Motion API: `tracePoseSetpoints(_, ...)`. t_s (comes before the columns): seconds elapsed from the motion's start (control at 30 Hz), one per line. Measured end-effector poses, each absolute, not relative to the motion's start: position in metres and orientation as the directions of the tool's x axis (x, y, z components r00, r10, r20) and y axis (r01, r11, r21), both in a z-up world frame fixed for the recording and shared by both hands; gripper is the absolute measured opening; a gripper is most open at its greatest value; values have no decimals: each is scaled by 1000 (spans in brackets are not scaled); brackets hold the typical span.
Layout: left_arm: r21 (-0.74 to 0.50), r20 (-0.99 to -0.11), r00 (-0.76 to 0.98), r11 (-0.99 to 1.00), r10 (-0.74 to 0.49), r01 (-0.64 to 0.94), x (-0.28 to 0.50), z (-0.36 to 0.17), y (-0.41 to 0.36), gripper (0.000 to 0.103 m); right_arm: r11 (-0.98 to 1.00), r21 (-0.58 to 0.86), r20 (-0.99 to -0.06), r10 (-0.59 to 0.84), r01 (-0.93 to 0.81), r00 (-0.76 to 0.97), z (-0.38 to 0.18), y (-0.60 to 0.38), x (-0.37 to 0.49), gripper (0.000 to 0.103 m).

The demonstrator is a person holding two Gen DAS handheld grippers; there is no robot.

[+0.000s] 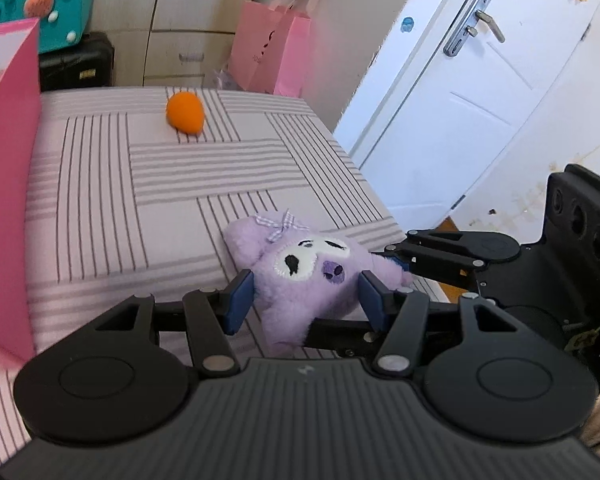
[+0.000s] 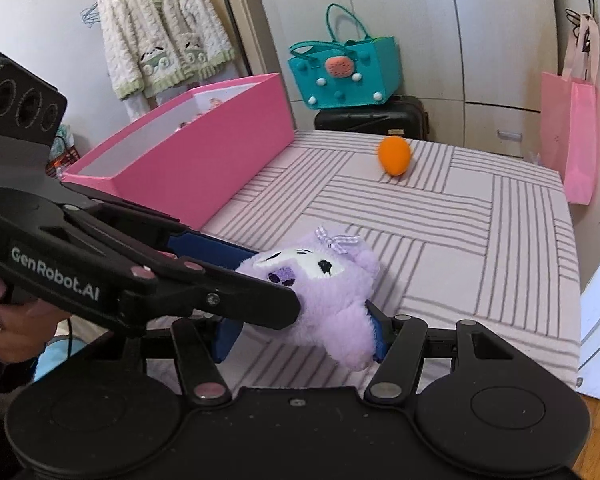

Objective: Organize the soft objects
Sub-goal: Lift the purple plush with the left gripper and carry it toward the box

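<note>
Left wrist view shows both the left hand-held gripper [image 1: 306, 300] and the right hand-held gripper [image 2: 304, 330] clamped on the purple plush [image 1: 300, 276], so pulling them apart could tear it or drop it short of the pink box [image 2: 204, 152]

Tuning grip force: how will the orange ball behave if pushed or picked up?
The orange ball looks rounded and slightly egg-shaped, so it would probably roll, unevenly. Its surface seems matte and fuzzy, so likely soft, light and not slippery. It sits free on the flat striped bed, so a nudge could send it off.
</note>
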State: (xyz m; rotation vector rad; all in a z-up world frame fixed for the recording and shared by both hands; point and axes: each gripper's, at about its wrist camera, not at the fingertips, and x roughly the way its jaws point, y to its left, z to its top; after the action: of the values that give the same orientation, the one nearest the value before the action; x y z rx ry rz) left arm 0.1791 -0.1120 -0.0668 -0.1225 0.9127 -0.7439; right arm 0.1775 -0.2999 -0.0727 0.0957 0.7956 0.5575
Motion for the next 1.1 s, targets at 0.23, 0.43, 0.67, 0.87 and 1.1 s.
tracePoseSetpoints(0.23, -473, -690, 321, 739, -649, 479, 166, -60, -77, 56, 827, 292, -689, 530, -480, 494, -56, -272, 165, 66)
tracePoseSetpoints(0.43, -491, -706, 285, 738, -649, 463, 144, -46, -45, 56, 788, 291, -729, 550, -542, 407, -34, -241, 151, 66)
tracePoseSetpoints(0.67, -489, -695, 337, 762, -635, 425, 116, -31, -2, 56, 750, 259, -746, 555, -608, 367, -10, -197, 135, 66)
tracePoseSetpoints(0.87, -508, -701, 335, 771, -629, 385, 91, -15, 40, 56, 682, 264, -746, 593, -682, 305, 8, -163, 118, 66)
tracePoseSetpoints(1.1, -456, -689, 432, 812, -582, 365, 73, 9, 74, 56, 614, 196, -699, 634, -765, 330, 34, -127, 108, 66)
